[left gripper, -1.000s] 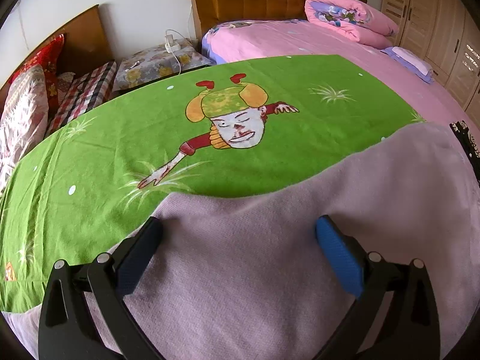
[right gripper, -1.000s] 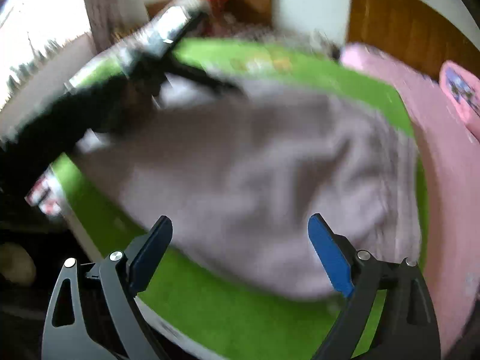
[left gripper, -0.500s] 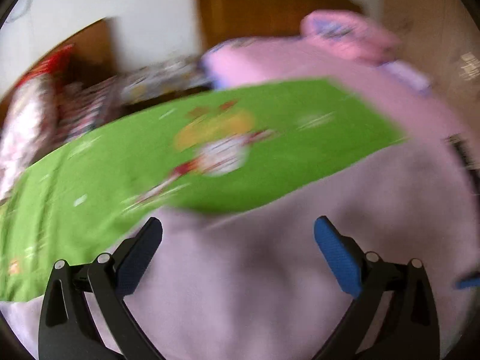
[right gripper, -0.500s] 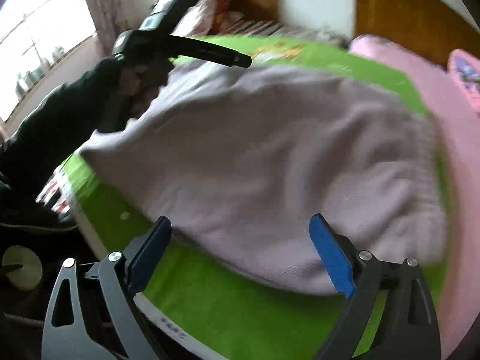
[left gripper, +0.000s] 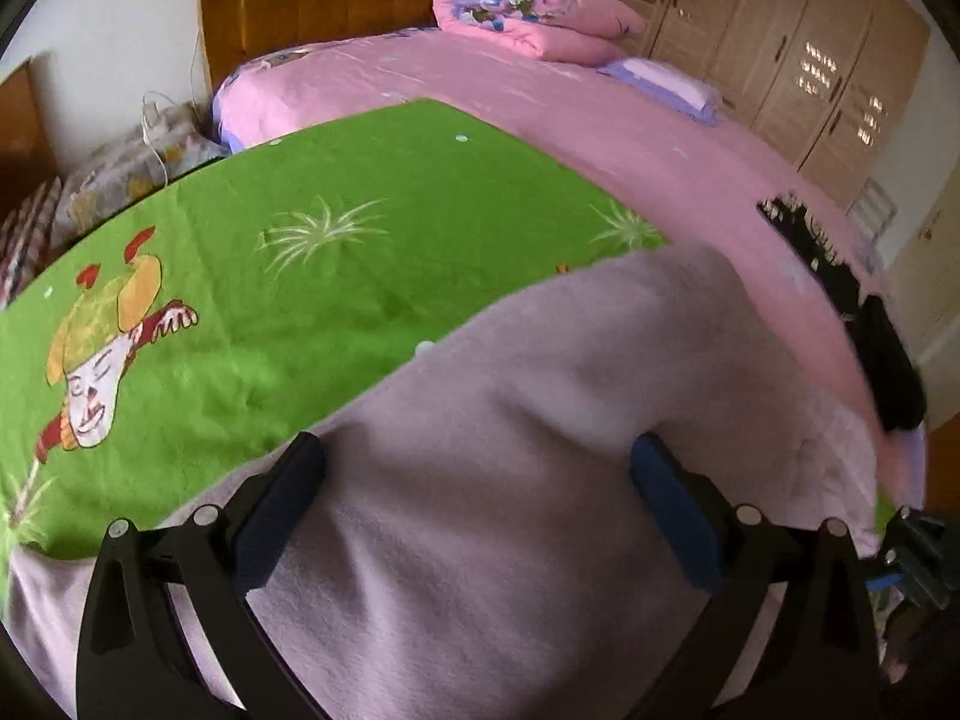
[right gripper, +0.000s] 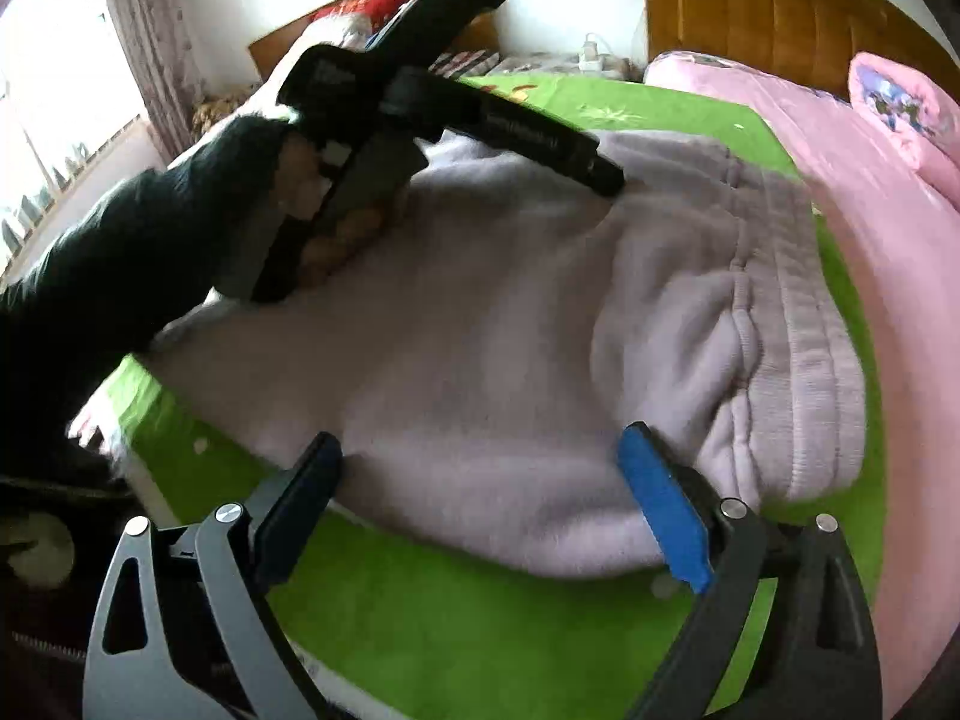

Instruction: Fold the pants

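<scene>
Lilac fleece pants, one item, lying bunched on a green sheet near the bed's edge, probably laid there for a flat surface to fold on; waistband ribbed, turned toward the pink bedspread; a rumpled ridge beside it, so the fold looks unfinished. Left gripper: fingers spread wide over the cloth, pinching nothing, seemingly placed to smooth or take a fresh hold. Right gripper: fingers likewise spread, straddling the near hem, apparently poised to take that edge; contact with the cloth cannot be judged.
</scene>
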`<state>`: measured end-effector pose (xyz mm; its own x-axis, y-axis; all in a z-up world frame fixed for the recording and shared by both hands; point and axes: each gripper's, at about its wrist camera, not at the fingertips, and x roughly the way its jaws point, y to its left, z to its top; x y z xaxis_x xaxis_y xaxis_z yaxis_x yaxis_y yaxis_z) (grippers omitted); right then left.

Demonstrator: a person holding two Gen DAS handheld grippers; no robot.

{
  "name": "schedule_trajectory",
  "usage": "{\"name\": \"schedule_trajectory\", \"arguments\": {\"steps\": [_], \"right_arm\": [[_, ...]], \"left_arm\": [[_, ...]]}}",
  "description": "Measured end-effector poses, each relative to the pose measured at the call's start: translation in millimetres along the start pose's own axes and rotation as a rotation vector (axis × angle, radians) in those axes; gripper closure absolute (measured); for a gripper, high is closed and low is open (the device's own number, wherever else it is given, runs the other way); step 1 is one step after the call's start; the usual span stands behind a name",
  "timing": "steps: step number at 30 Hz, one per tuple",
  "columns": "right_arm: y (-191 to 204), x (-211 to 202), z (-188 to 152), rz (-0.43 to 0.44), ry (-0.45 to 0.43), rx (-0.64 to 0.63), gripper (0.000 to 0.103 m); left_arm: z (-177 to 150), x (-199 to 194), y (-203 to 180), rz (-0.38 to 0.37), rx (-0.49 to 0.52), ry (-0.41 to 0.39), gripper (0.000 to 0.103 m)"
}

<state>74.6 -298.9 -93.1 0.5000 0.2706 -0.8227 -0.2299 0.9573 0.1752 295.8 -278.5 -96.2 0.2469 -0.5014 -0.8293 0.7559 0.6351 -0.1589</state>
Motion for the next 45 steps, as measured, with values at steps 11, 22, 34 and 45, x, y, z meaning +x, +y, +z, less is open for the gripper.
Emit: {"name": "schedule_trajectory", "arguments": {"steps": [11, 22, 34, 45], "right_arm": [[-12, 9, 14, -0.135, -0.037, 0.016, 0.013], [9, -21, 25, -0.234, -0.067, 0.017, 0.013], [71, 87, 115, 0.016, 0.036, -0.154, 0.013], [85, 63, 78, 0.106, 0.081, -0.174, 0.011]], "left_arm": [[2, 3, -8, 0.072, 0.037, 0.013, 0.001], [-39, -141, 58, 0.103, -0.225, -0.308, 0.002], [-125, -110, 128, 0.415, -0.336, -0.043, 0.001], [-124, -110, 137, 0.472, -0.378, -0.04, 0.001]]}}
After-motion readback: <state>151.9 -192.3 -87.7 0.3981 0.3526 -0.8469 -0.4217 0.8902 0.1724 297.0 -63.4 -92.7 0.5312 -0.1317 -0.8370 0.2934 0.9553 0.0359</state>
